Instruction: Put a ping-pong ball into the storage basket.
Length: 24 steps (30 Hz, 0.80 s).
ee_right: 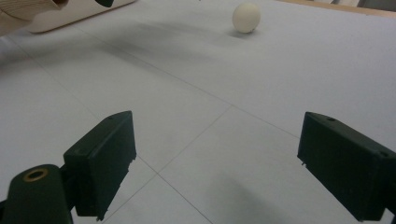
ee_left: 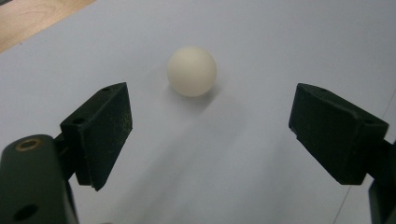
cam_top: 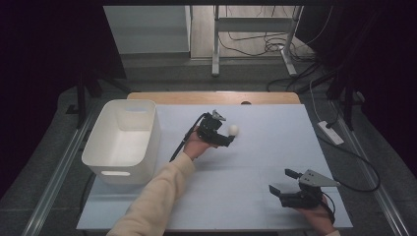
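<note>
A small white ball rests on the pale blue table surface, near the middle of its far half, untouched. In the left gripper view the ball lies just ahead of the gap between the jaws, clear of both. The left gripper sits immediately beside the ball, jaws spread wide, nothing held. The right gripper rests well apart at the near right of the table, jaws likewise wide apart and empty; its view shows the ball far ahead. A white plastic bin stands at the table's left edge.
</note>
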{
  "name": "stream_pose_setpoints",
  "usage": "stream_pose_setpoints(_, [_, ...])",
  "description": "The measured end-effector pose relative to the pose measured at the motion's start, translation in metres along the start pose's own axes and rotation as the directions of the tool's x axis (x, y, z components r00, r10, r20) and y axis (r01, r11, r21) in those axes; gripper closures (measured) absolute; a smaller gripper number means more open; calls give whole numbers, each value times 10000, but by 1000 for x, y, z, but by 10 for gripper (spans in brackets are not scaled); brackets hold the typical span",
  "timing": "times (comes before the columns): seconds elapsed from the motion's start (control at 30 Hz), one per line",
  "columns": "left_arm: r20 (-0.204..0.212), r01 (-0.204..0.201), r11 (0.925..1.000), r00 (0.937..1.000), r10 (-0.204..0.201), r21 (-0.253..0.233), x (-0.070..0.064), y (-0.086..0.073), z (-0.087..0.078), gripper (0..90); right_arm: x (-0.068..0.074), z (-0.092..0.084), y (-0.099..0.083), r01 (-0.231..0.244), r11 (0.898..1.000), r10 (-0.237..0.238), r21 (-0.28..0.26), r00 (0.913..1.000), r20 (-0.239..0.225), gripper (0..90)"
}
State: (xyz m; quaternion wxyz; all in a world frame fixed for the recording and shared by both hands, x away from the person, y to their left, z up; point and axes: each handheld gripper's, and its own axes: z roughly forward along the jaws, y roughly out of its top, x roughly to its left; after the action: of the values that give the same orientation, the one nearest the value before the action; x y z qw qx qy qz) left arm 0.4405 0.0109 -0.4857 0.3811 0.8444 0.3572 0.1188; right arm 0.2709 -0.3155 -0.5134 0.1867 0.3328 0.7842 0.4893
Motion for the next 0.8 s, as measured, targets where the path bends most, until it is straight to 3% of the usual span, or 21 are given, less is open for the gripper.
stream_pose_setpoints(0.8, [11,58,10000,10000,-59,32,-2,8,17,144,-1,-1,0,-65,10000,65,-69,10000,24,113])
